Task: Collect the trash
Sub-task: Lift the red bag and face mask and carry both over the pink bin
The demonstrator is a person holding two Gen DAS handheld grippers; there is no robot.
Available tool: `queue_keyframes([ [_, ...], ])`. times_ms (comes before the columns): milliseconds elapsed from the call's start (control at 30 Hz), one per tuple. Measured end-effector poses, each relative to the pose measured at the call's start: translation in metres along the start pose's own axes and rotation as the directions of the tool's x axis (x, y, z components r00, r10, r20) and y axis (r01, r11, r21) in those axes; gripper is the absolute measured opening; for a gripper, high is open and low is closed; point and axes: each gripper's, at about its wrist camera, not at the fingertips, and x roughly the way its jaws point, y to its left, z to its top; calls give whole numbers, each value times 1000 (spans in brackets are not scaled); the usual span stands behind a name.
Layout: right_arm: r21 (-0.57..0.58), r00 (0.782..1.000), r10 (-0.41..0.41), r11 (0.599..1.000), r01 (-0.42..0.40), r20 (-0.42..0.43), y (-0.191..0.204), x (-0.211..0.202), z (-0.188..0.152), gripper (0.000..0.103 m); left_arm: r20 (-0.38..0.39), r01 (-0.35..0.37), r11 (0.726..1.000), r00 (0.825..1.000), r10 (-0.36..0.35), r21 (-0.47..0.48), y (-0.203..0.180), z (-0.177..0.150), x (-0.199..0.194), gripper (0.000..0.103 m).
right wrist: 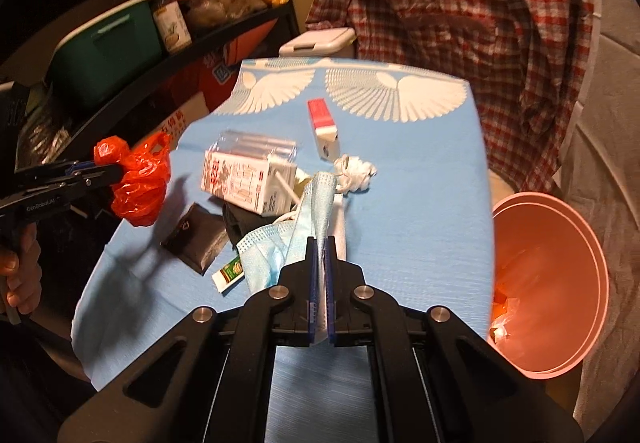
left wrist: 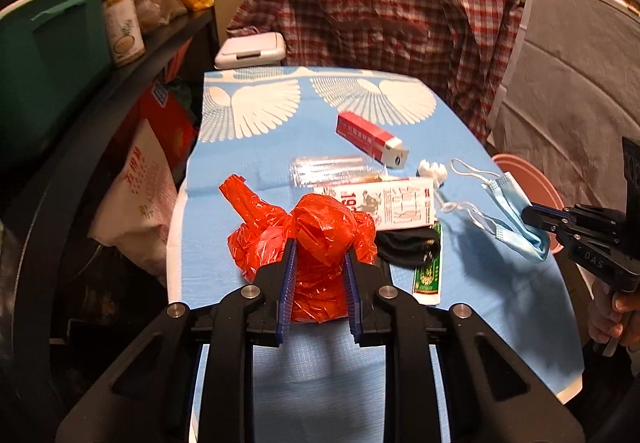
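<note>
Trash is in both grippers at once: the left gripper has its jaws pressed into a crumpled red plastic bag, lifted off the blue table, while the right gripper is pinched nearly flat on a blue face mask that hangs from its tips, ear loops trailing toward the clutter. What matters next, I'd say, is the pink bin: it stands off the table's right edge, just beside the right gripper and well apart from the left one, so the mask looks like the easier drop and the bag has the whole table to cross. The mask's long axis runs away from the gripper, roughly along its fingers, folded lengthwise. The bag is a shapeless wad with one handle sticking up to the left. Left on the table are a milk carton, a red and white box, a clear plastic package, a green tube and a white paper wad.
</note>
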Motion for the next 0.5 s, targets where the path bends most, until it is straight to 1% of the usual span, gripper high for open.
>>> queue_keyframes([
  [267, 36, 996, -39, 999, 36, 84, -16, -23, 7, 4, 61, 6, 1000, 998, -4, -20, -13, 5, -13, 22],
  [500, 71, 983, -80, 995, 69, 166, -31, -45, 12, 4, 98, 6, 1000, 995, -5, -7, -29, 8, -18, 22],
])
